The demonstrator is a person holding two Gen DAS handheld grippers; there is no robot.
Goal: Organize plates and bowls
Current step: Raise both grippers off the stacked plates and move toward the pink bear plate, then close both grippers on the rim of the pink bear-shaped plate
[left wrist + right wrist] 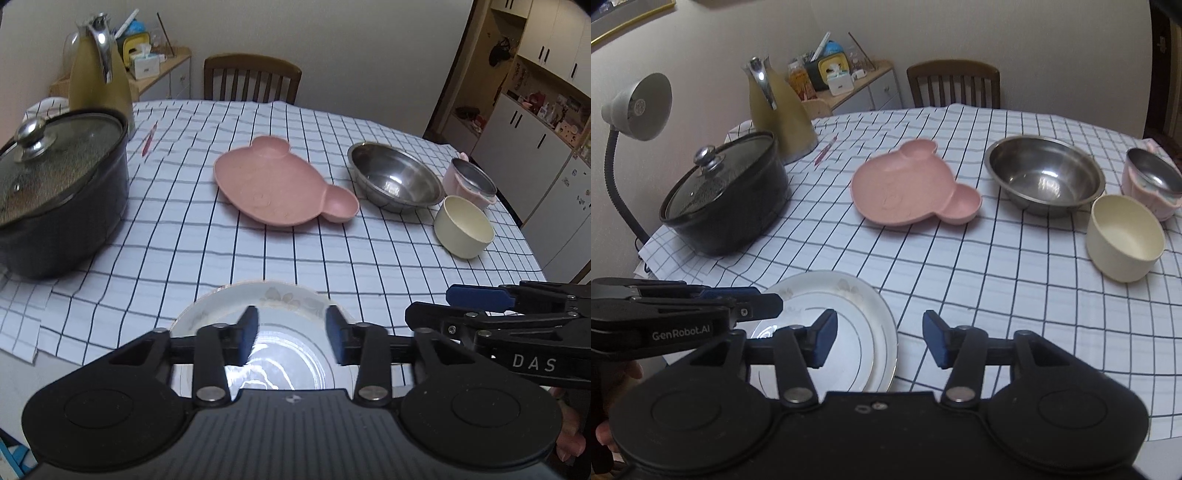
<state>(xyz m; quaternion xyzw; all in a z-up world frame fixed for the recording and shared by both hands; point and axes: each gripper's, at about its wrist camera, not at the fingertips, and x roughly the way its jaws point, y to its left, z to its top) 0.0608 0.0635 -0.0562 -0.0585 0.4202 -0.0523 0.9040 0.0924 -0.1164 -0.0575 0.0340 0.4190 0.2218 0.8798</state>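
1. While I read the left wrist view, the left gripper (291, 334) hangs above the white plate (221, 306), its jaws spread with nothing between the pads and no contact with the plate. The plate lies flat at the near edge of the table (184, 221). The right gripper (480, 295) enters from the right, above the cloth and clear of the plate.

2. Toward the table centre lies the pink bear-shaped plate (273, 184). Toward the right edge stand the steel bowl (395, 177), the pink bowl with a metal insert (469, 181) and the cream bowl (463, 225), close together. The lidded black pot (62, 195) occupies the left edge.

3. In the right wrist view, the right gripper (879, 339) is likewise spread and empty, above the cloth just right of the white plate (849, 306). The left gripper (750, 299) overhangs the plate's left rim.

4. Risk, as I judge it: the plate sits close to the near edge, so a low pass or a snagged tablecloth (960, 277) could slide it off.

5. Risk: the three bowls stand crowded; reaching for one with wide jaws could knock its neighbour, and the cream bowl (1123, 240) is nearest the edge.
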